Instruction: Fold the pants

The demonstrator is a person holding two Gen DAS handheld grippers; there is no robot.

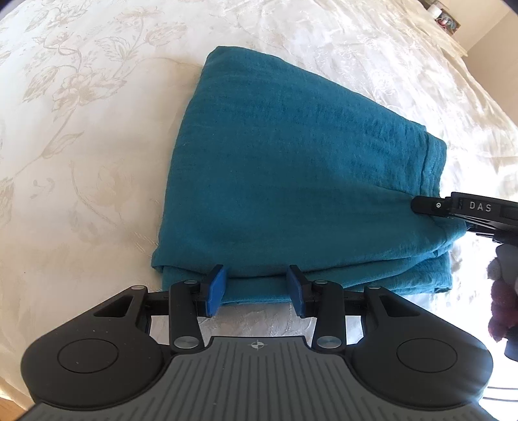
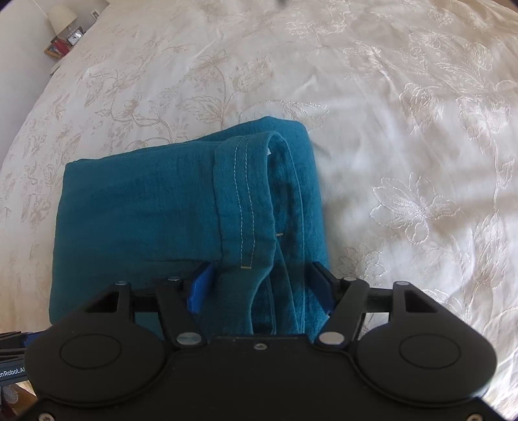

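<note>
Left gripper [image 1: 255,288], left wrist view: jaws part-open, blue pads [image 1: 216,291] straddling the near folded edge of the teal pants [image 1: 291,155]. A stretch of cloth lies in the gap; the pads do not squeeze it. Nothing held.

Right gripper [image 2: 259,285], right wrist view: jaws wide, set around the stitched hem end of the pants [image 2: 145,210]. Several cloth layers sit between the pads [image 2: 199,288]. Left pad beside the cloth; cannot tell if it touches. Not clamped.

In the left wrist view the right gripper's black finger [image 1: 430,207] comes in from the right and rests on the right-hand end of the bundle.

Pants: folded into a compact stack, lying flat on the cream floral bedspread [image 1: 81,113]. A double seam [image 2: 242,200] runs near to far across the top layer.

Far left, right wrist view: a bedside lamp [image 2: 63,17].
</note>
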